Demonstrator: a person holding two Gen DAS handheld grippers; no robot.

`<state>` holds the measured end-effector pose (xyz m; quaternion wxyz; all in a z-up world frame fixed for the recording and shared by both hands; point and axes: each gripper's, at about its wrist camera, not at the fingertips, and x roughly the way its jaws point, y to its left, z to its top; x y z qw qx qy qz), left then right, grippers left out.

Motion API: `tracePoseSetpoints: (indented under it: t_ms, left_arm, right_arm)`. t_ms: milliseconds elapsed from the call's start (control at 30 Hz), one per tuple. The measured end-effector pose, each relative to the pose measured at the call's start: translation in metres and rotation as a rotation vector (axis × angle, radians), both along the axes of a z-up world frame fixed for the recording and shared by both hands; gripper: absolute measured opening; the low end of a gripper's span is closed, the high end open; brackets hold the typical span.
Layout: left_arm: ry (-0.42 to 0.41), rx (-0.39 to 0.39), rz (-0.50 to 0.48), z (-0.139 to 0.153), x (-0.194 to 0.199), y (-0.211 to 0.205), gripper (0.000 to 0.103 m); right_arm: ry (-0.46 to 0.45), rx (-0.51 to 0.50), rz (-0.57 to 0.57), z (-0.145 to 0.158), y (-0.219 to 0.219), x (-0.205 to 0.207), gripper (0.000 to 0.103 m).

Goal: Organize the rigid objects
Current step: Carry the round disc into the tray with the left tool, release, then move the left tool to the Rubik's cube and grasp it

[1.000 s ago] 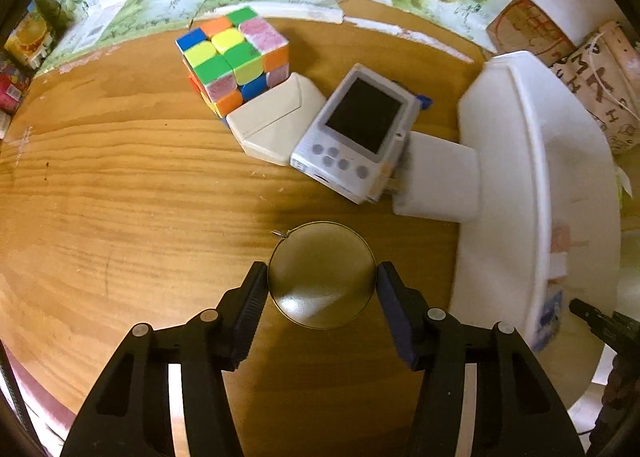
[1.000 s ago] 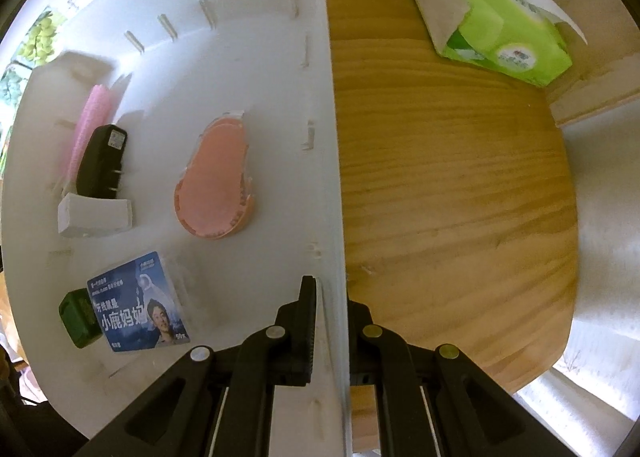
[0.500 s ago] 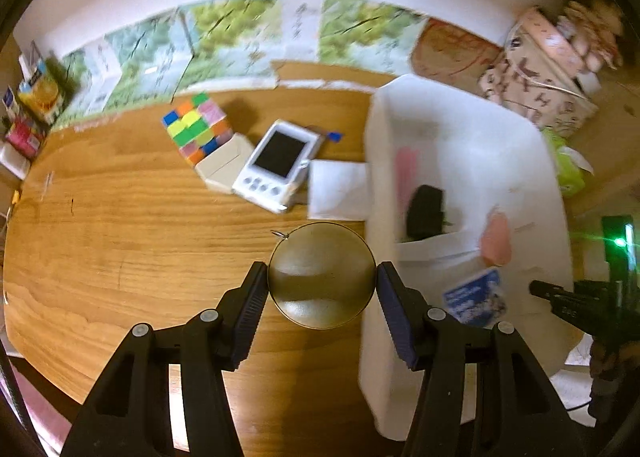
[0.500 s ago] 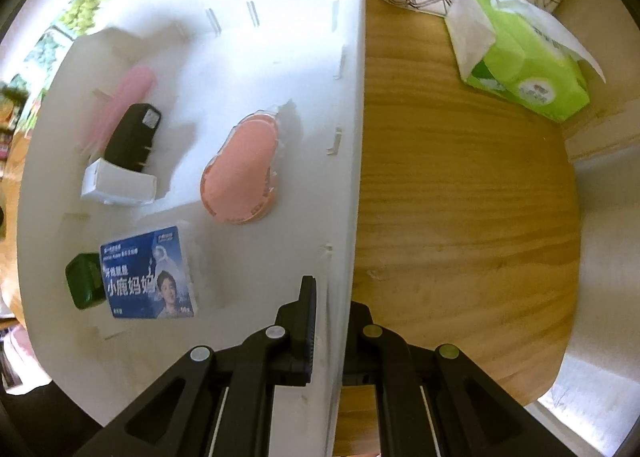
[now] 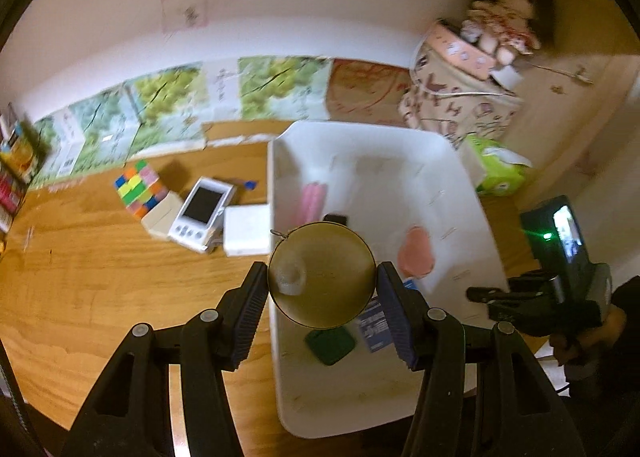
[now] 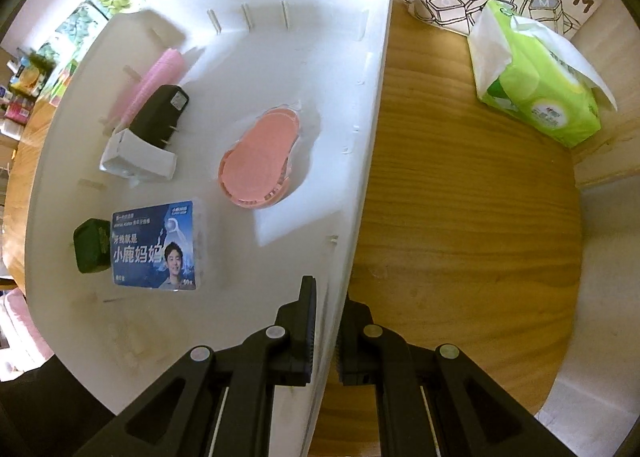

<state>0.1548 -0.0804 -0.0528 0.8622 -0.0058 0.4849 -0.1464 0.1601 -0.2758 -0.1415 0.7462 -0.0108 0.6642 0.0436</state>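
Two grippers busy. Wooden tabletop [image 5: 100,297] underneath, still carrying a colourful cube [image 5: 138,193]. White bin [image 6: 280,69] pinched by its side wall in right gripper [image 6: 324,329], probably to steady it. Left gripper [image 5: 322,297] clamped on round brass tin [image 5: 322,275], hanging over bin's near end, presumably for dropping in beside green box [image 5: 330,345].

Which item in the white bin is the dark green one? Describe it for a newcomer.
Start at the white plastic bin on the wooden table. Find the blue printed floss box inside. The small dark green square block touches it, the only green item there.
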Motion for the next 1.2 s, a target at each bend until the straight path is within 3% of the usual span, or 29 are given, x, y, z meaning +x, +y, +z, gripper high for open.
tracePoseSetpoints:
  t_ms: [500, 600, 700, 833, 1200]
  left_arm:
    - [-0.097, 0.028, -0.100, 0.019, -0.011, -0.040, 0.059]
    - [-0.096, 0.038, -0.081, 0.018, -0.012, -0.037, 0.061]
    - [-0.107, 0.034, -0.051, 0.020, -0.015, -0.031, 0.074]
    - [-0.112, 0.029, -0.010, 0.020, -0.017, -0.021, 0.074]
    - [-0.030, 0.034, 0.155, 0.002, -0.008, 0.023, 0.074]
  right_arm:
    - [-0.031, 0.008, 0.039, 0.010, -0.001, -0.006, 0.009]
    - [-0.030, 0.008, 0.037, 0.011, -0.001, -0.006, 0.009]
    - [-0.029, 0.009, 0.037, 0.011, -0.001, -0.006, 0.009]
    - [-0.023, 0.007, 0.034, 0.009, -0.001, -0.007, 0.010]
    - [0.001, -0.009, -0.008, 0.000, -0.003, -0.004, 0.010]
